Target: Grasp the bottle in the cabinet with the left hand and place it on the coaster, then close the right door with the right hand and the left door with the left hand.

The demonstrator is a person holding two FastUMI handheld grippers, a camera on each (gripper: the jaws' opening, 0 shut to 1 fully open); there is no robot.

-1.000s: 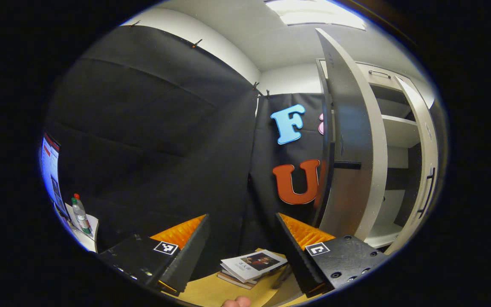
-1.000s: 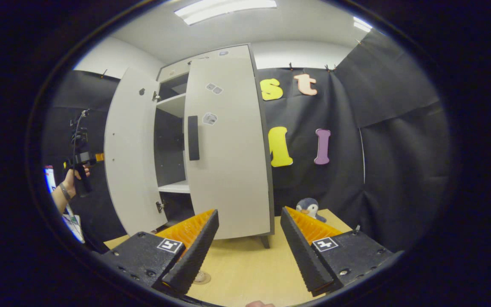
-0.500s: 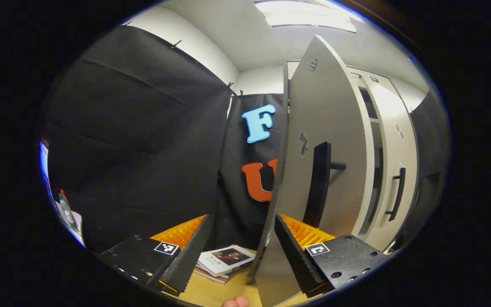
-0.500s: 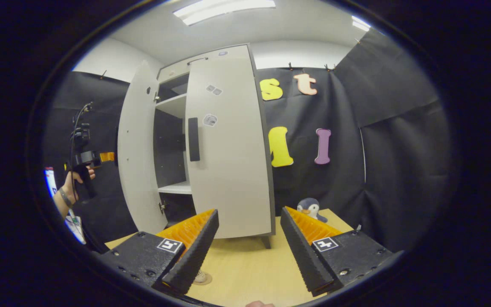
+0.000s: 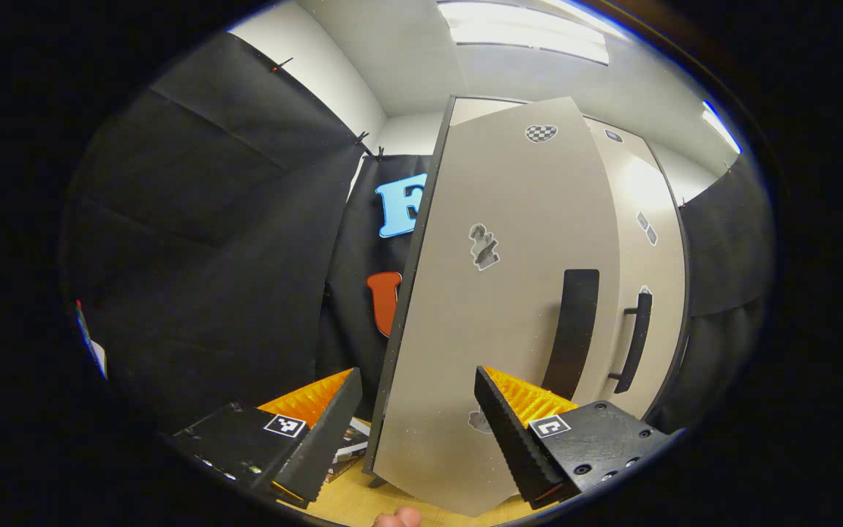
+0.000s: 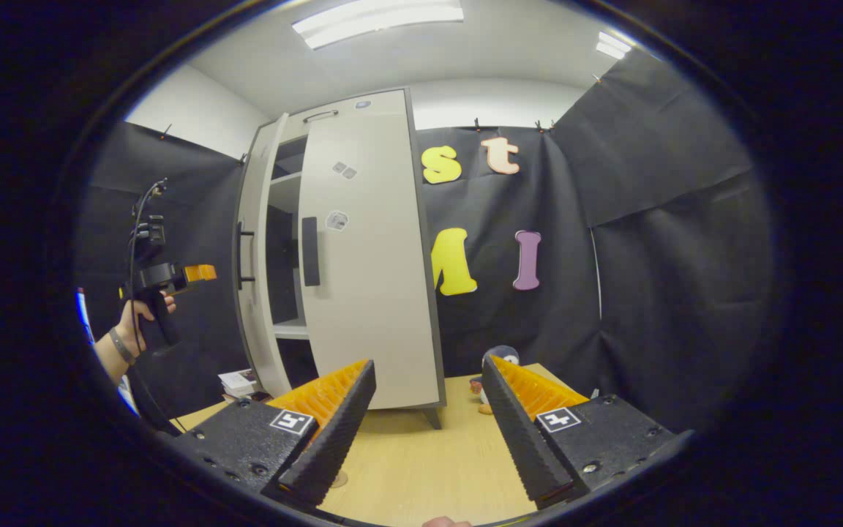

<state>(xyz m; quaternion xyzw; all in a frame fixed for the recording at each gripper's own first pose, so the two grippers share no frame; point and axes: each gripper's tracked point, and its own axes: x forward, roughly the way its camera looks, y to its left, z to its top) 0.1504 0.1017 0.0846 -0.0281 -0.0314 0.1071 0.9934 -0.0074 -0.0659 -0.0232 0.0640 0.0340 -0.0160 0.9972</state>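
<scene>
The pale cabinet's left door (image 5: 495, 307) fills the middle of the left gripper view, outer face toward me, with its dark handle (image 5: 571, 329) just above my right finger. My left gripper (image 5: 414, 439) is open, close against that door's lower part. Beyond it is the right door (image 5: 648, 293) with its own handle. In the right gripper view the right door (image 6: 363, 278) lies against the cabinet, and the left door (image 6: 253, 263) stands slightly ajar, a narrow gap showing shelves (image 6: 282, 256). A hand holds the left gripper (image 6: 195, 273) beside that door. My right gripper (image 6: 421, 432) is open over the table.
A stack of books (image 5: 348, 446) lies on the wooden table (image 6: 421, 468) left of the cabinet. A penguin toy (image 6: 498, 359) sits by the cabinet's right side. A small round disc (image 6: 337, 479) peeks out beside my right gripper's left finger.
The left door has swung from wide open to nearly closed, with the left gripper following it round. The gap showing the shelves has narrowed. The right gripper has hardly moved.
</scene>
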